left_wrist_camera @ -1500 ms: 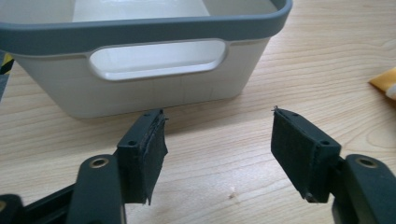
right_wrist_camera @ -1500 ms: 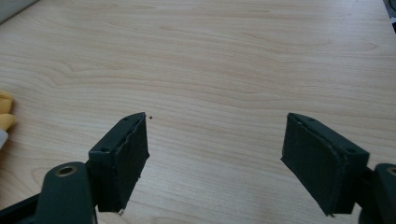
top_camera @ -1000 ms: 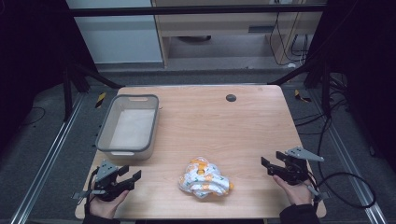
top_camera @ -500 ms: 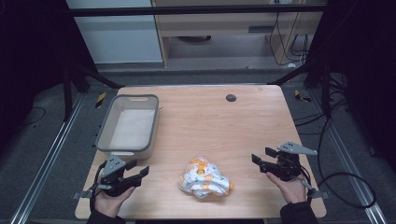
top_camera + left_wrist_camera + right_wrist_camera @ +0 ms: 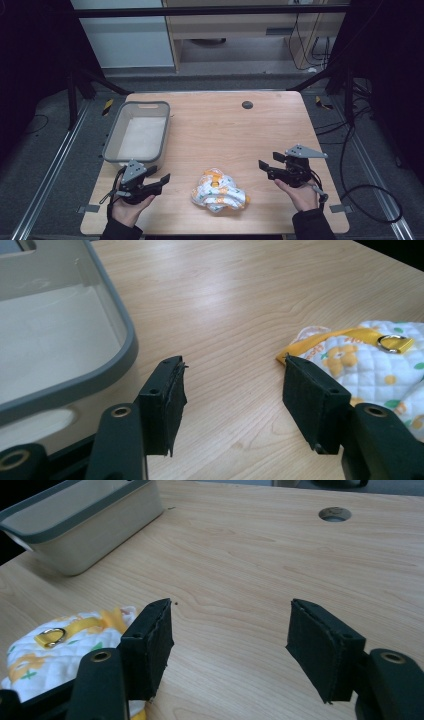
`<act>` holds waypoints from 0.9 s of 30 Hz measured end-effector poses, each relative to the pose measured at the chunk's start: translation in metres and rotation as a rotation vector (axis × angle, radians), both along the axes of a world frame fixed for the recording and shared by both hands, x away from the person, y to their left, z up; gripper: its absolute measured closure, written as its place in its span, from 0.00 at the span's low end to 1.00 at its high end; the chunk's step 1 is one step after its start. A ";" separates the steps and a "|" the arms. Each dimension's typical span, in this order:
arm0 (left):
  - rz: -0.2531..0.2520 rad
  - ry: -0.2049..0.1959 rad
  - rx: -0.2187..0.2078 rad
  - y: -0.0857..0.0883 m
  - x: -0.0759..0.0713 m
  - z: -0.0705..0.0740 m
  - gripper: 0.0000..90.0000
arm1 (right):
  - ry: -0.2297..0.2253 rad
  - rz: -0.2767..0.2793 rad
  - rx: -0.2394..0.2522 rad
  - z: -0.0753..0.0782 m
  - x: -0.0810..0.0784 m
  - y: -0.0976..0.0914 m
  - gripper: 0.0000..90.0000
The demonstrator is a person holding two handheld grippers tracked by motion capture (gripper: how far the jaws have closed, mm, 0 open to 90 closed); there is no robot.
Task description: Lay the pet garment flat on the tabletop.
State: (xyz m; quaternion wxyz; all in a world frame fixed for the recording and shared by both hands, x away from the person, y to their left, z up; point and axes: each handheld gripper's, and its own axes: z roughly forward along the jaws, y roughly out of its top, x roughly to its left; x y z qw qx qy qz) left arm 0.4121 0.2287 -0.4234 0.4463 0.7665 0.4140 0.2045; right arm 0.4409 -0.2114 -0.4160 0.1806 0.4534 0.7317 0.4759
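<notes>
A crumpled white quilted cloth with yellow and green prints, a yellow strap and a metal ring lies near the front middle of the wooden table. My left gripper hovers to its left, jaws open and empty, pointing toward it. In the left gripper view the cloth sits just beyond the right jaw. My right gripper is off to the cloth's right, open and empty. The right gripper view has the cloth at lower left, behind the left jaw.
A grey-rimmed plastic bin stands on the table's left side, close behind my left gripper; it shows too in both gripper views. A round cable hole sits near the far edge. Dark frame posts flank the table.
Both grippers have moved inward toward the cloth and lifted a little off the table. Their jaws stay open. The cloth and bin have not moved.
</notes>
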 end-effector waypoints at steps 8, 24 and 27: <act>-0.038 0.016 0.012 -0.023 0.014 0.001 0.46 | 0.025 0.062 -0.011 0.004 0.006 0.021 0.41; -0.118 0.076 0.046 -0.060 0.025 -0.010 0.42 | 0.087 0.163 -0.025 -0.009 0.003 0.051 0.43; -0.133 0.088 0.044 -0.067 0.026 -0.012 0.41 | 0.100 0.177 -0.033 -0.014 0.003 0.055 0.42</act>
